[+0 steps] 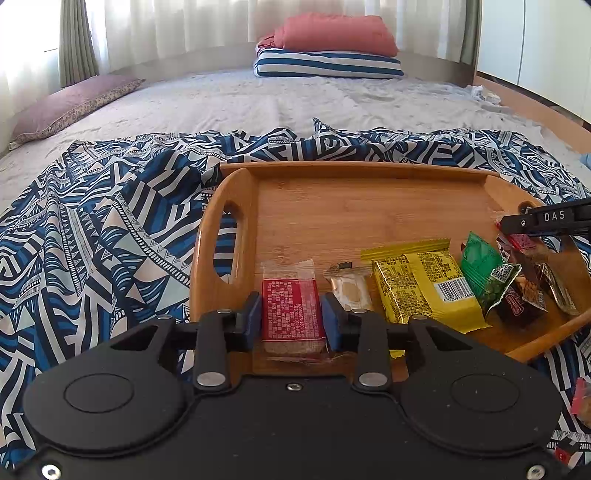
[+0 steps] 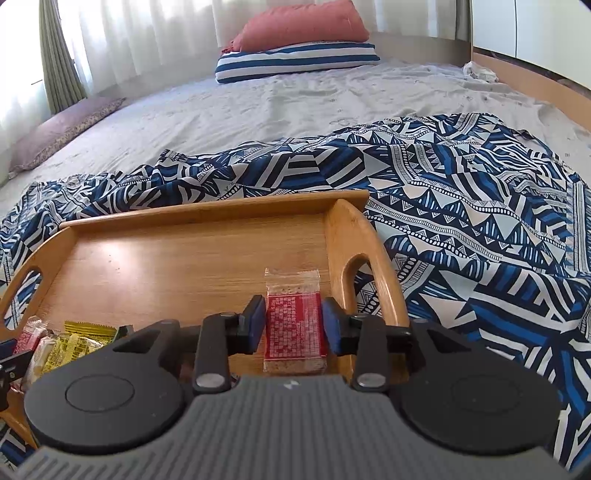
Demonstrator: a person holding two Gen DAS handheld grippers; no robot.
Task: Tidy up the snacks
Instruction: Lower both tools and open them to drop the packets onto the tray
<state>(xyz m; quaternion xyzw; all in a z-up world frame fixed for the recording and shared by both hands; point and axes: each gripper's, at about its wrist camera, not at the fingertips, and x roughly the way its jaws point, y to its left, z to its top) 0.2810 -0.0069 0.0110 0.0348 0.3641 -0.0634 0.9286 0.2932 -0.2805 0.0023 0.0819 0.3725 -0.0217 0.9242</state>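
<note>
- Since I sort snacks onto the tray [image 1: 236, 177], my left gripper [image 1: 291, 317] pinches one red packet [image 1: 291, 314] at its left end.
- My right gripper [image 2: 293, 321] stands slightly spread around another red packet [image 2: 293, 325], probably releasing it.

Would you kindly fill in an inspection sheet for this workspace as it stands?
Surface: wooden tray on a patterned cloth spread over a bed.
Job's things: yellow packet, green packet and smaller snacks along the tray's near side.
Clutter: crumpled white item at the bed's far edge.
Grippers: left gripper shut on the left red packet; right gripper astride the right red packet, pads seemingly just clear.
Cables: nothing seen.
Surroundings: stacked pillows, curtains.
</note>
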